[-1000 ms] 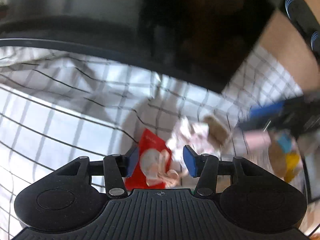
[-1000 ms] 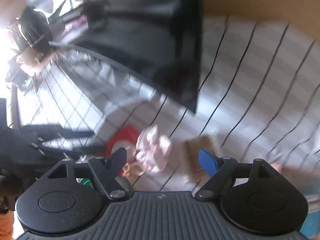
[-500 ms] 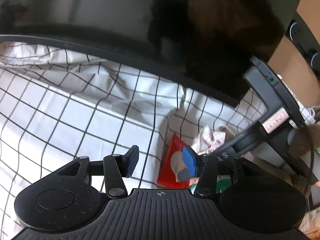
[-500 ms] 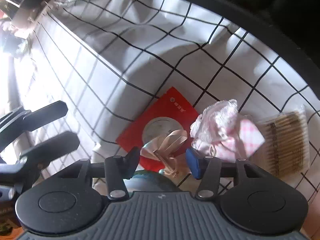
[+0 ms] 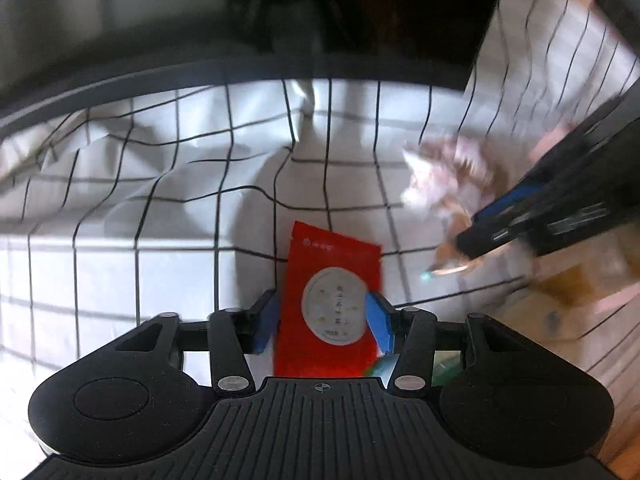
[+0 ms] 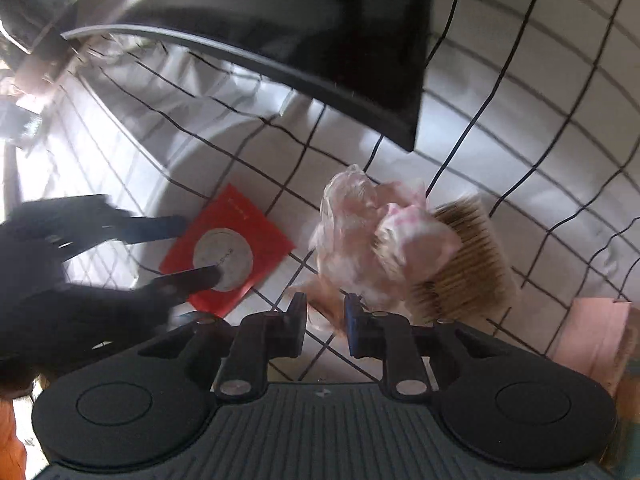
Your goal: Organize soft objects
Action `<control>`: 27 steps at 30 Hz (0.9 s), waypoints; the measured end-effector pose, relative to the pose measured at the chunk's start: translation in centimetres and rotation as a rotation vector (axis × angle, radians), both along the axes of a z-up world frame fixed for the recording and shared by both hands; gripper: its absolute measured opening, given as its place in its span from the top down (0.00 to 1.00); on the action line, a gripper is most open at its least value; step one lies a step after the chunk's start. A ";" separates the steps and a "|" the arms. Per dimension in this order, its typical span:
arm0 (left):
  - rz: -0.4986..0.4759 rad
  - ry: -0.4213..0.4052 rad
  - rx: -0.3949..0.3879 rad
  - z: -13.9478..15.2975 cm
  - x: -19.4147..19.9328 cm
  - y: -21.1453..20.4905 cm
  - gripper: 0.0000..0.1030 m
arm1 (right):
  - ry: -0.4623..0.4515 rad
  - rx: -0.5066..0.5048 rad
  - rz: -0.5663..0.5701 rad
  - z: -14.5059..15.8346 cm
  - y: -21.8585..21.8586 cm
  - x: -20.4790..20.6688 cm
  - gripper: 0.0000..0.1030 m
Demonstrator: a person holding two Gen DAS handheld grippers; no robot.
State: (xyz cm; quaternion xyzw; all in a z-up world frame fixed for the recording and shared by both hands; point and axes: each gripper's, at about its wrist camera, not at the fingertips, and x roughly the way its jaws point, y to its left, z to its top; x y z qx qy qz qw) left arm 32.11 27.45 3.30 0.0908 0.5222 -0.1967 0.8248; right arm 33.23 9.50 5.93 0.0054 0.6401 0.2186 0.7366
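currently: red packet (image 5: 332,300) flat on the checked cloth (image 5: 160,220), near the black panel's (image 6: 320,20) corner; left tongs (image 5: 325,320) half open, straddling it, closing, pads not yet pressing. right tongs (image 6: 325,320) narrowing on a peach ribbon (image 6: 326,312) beside the pink bundle (image 6: 372,240), likely to lift it clear of the brush (image 6: 468,256).

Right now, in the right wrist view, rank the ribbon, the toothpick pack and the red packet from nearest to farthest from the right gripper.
Right gripper, jaws closing:
1. Ribbon, between the fingertips.
2. Toothpick pack, up and right, partly under the pink bundle.
3. Red packet, up and left, between the left gripper's fingers.
The pack and packet are nearly equal; the order is tentative.
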 end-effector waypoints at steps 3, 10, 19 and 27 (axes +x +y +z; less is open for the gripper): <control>-0.022 0.038 0.060 -0.9 1.1 -1.3 0.53 | -0.040 0.032 -0.012 1.1 -1.3 -0.4 0.68; -0.085 0.109 0.026 -2.1 2.2 -2.9 0.31 | -0.101 0.048 -0.061 2.9 -3.6 1.1 0.51; -0.287 0.120 0.159 -3.2 1.0 -6.2 0.02 | -0.109 0.052 -0.100 2.9 -5.1 1.6 0.44; -0.199 0.057 0.096 -1.5 1.4 -3.5 0.40 | -0.143 0.012 -0.136 3.0 -6.5 1.1 0.42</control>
